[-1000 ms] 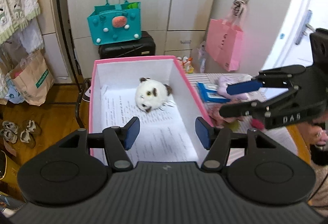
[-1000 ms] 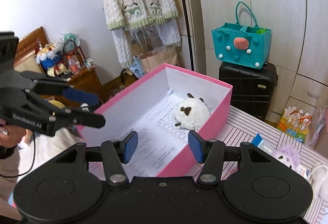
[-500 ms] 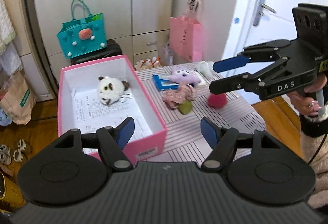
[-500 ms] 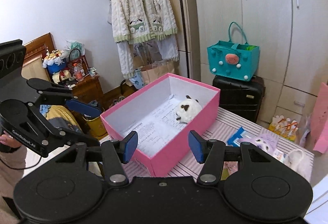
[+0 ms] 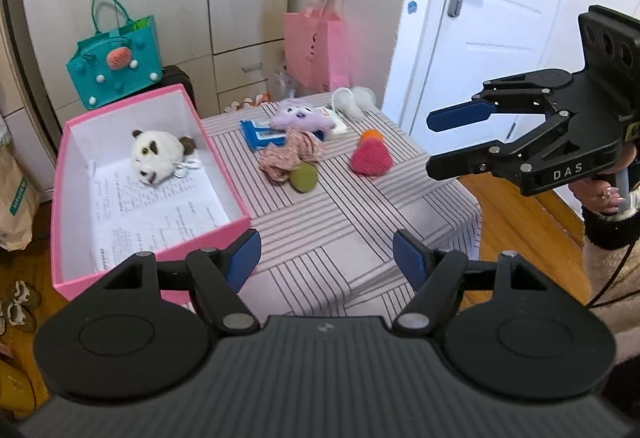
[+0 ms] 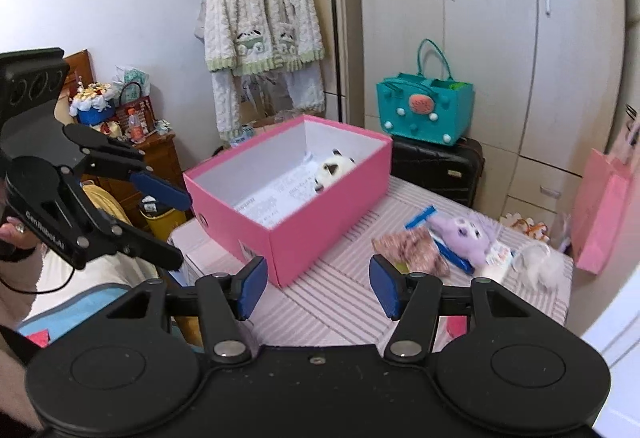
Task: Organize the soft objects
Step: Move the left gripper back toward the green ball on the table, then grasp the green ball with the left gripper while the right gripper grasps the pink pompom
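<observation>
A pink box (image 5: 160, 236) stands at the left of the striped table (image 5: 320, 222), with a panda plush (image 5: 158, 157) lying inside it. Right of the box lie a purple plush (image 5: 302, 115), a patterned cloth (image 5: 288, 155), a green ball (image 5: 303, 177), a red heart plush (image 5: 370, 157) and a white fluffy toy (image 5: 354, 99). My left gripper (image 5: 326, 258) hangs open over the table's near edge with nothing between its fingers. My right gripper (image 6: 318, 288), also seen from the left wrist (image 5: 434, 143), is open and empty beside the box (image 6: 320, 234).
A teal bag (image 5: 116, 71) sits on a black suitcase behind the box. A pink paper bag (image 5: 316, 45) hangs by the wardrobe, beside a white door (image 5: 480, 37). A cardigan (image 6: 260, 21) hangs at the back left. Wooden floor surrounds the table.
Both grippers have drawn back from the box. The left wrist view swung from over the box to the toys on the table, and the left jaws widened.
</observation>
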Motion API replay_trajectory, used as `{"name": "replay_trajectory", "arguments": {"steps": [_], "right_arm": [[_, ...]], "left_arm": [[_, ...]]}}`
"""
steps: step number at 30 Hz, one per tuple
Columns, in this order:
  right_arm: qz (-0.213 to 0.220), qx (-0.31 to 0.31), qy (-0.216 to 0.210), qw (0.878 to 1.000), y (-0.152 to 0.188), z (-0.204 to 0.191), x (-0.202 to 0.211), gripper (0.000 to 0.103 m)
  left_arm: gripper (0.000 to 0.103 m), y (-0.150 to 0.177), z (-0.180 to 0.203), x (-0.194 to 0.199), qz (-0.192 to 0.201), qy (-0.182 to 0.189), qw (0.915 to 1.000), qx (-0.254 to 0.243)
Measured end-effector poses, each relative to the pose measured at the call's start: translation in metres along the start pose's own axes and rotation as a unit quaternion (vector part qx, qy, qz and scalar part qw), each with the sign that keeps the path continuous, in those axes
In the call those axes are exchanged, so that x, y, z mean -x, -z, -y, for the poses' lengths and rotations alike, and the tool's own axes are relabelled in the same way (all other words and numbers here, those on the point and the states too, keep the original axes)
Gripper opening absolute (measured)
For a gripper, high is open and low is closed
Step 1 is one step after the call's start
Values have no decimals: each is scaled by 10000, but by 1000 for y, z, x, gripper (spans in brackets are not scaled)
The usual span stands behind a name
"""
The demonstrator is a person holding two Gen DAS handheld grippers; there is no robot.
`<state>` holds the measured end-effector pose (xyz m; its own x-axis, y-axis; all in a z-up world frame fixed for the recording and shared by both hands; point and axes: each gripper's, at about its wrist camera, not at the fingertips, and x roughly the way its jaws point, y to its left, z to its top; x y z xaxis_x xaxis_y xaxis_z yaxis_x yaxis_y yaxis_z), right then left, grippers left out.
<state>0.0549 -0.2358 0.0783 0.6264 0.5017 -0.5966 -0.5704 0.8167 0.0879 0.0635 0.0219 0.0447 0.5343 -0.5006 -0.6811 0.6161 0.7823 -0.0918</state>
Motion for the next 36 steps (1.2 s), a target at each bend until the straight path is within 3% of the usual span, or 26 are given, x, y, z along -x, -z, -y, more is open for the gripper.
{"name": "replay_trajectory", "arguments": {"steps": [7,14,23,28,31,36], "right_arm": [[-88,-182,221,9996,37,14,-4,62],[-108,-344,315,9989,68,28,-17,63],[-12,-333,828,9960,94,59,-44,68],[191,-296,1139,9929,108,78,-64,68],[483,-270,1339,9894,115,89,-72,76],[409,-383,1470,9876,114,109,-91,76]], "left_arm": [[72,8,15,-24,-29,146,9996,-250],[72,16,23,-52,-12,242,9995,-179],[72,21,33,-94,356,-63,9987,-348],[72,21,26,-128,459,-9,9989,3],[72,22,24,-147,646,50,9978,104],[72,22,25,-175,809,-295,9962,163]]}}
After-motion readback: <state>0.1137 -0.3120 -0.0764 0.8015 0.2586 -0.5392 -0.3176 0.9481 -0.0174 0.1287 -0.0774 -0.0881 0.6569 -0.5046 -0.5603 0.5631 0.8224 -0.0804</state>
